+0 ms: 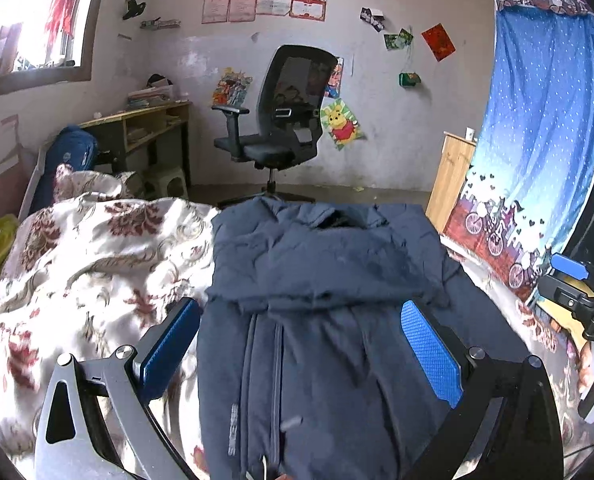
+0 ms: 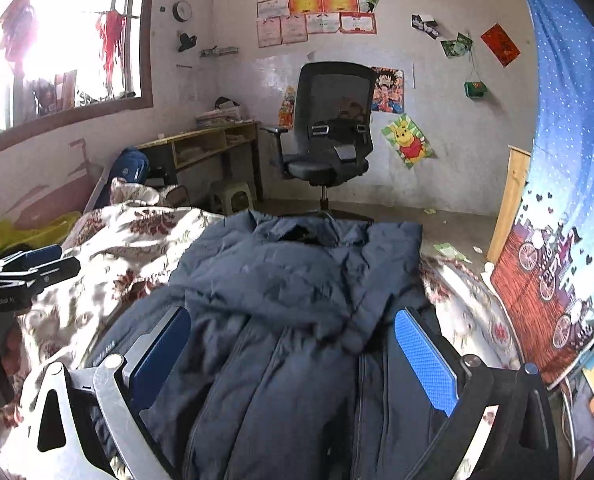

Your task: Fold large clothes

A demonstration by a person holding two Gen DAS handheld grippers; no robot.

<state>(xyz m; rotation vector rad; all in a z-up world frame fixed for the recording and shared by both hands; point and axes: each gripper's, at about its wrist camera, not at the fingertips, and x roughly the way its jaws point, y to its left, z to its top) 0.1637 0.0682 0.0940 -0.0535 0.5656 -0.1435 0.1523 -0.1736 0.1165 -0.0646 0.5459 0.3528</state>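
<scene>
Roughly centred on the bed lies the navy jacket (image 1: 321,280), front up, zipper running near to far, collar at the far end toward the office chair (image 1: 277,120). Its upper part looks already folded across: a sleeve or flap lies sideways over the chest, leaving a raised edge across the garment. Long axis runs straight away from both tongs, hem end nearest.

Left tongs (image 1: 301,344): spread wide, nothing between the blue pads, hovering over the lower half of the jacket. Its left finger sits at the jacket's left edge, over the floral quilt (image 1: 77,260); the right finger sits over the body of the jacket.

Right tongs (image 2: 293,352): also spread and holding nothing, over the lower right portion, with a seam or side panel under its right finger (contact with cloth cannot be told in either view).

Each tongs shows at the margin of the other's view, so the two are side by side at the near end, about equally close to the hem.

Judgement: the next move likely turns on taking the near hem at its two corners and carrying it far, toward the collar. Puffy fabric may slip or bulge when pinched.

Blue curtain (image 1: 537,140) hangs at right.
</scene>
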